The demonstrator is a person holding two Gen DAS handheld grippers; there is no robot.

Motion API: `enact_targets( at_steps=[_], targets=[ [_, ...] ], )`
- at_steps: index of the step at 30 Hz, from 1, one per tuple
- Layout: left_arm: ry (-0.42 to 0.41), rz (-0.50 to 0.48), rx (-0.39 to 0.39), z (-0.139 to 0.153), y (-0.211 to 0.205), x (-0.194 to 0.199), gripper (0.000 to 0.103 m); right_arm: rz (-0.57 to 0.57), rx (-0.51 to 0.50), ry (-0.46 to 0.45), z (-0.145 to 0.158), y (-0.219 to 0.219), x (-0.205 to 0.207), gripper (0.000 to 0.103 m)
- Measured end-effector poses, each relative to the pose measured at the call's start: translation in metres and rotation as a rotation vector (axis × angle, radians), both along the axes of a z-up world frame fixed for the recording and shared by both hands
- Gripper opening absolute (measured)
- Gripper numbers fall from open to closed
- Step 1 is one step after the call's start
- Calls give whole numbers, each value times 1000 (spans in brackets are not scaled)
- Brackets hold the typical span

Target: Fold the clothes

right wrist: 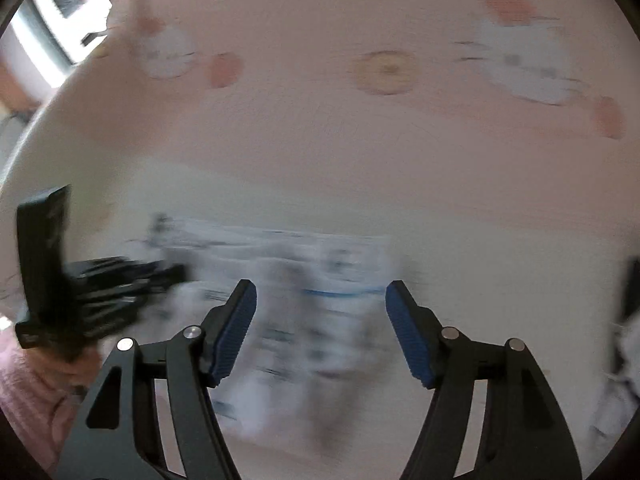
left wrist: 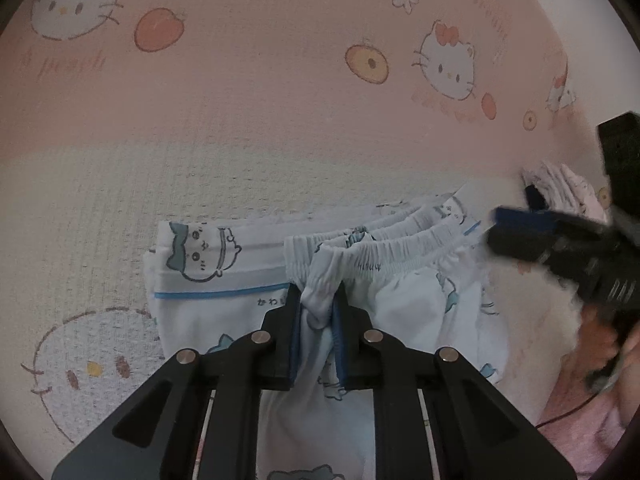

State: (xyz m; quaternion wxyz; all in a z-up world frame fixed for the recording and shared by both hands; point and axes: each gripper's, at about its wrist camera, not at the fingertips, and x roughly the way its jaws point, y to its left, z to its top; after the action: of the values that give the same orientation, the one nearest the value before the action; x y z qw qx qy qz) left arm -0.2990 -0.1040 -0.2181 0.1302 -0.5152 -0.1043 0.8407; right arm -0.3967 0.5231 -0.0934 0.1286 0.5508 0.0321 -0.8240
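The shorts (left wrist: 400,300), white with small blue cartoon prints, lie on the pink sheet (left wrist: 260,128) over a white top (left wrist: 208,272) with a blue stripe, their elastic waistband bunched and raised. The left gripper (left wrist: 318,312) is closed on a pinch of that waistband. The right gripper (right wrist: 320,332) stands wide open with nothing between its fingers, off to the shorts' right; its view is motion-blurred. Judging by the rumpled cloth, folding looks mid-way: both pieces are laid together but not flat or squared. Readable writing is scant: Japanese characters "かわ" on the top, and faint script on the sheet, part reading "peach".
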Motion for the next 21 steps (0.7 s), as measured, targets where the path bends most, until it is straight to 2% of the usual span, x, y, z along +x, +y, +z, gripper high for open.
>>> enact_targets(
  at_steps=[2,3,4,7,9,10,11,12,13,14,15,16,19,21],
  targets=[
    [-9,5,9,-3,-1,0,20,37,-46,-7,-7,-6,-2,67],
    [-13,7,14,-4,-2,1,18,55,-68,-11,-11,-9,-3,59],
    [-13,9,16,-5,-3,1,15,73,-91,-14,-14,-12,-4,42],
    [59,8,-20,12,1,7,10,81,-131,-12,-20,-13,-7,26],
    [116,15,-26,28,1,7,10,56,-139,-3,-21,-10,-10,25],
    [124,20,-17,32,-1,5,11,43,-144,2,-21,-8,-11,25],
    [95,19,-18,28,-4,1,14,30,-148,7,-22,-6,-13,29],
    [66,19,-19,23,-7,-4,19,18,-152,12,-22,-4,-14,36],
    [34,19,-22,18,-9,-9,25,5,-156,17,-23,-2,-16,52],
    [-7,22,-35,8,-11,-12,36,-8,-160,21,-23,0,-17,55],
    [-40,25,-44,-1,-13,-14,36,-20,-164,26,-24,2,-19,55],
    [-27,29,-35,-1,-16,-14,36,-33,-168,31,-24,3,-20,53],
    [46,62,-41,28,-27,2,36,-71,-181,45,-26,9,-25,53],
    [92,86,-47,50,-36,18,36,-69,-150,64,-20,13,-13,53]
  ],
)
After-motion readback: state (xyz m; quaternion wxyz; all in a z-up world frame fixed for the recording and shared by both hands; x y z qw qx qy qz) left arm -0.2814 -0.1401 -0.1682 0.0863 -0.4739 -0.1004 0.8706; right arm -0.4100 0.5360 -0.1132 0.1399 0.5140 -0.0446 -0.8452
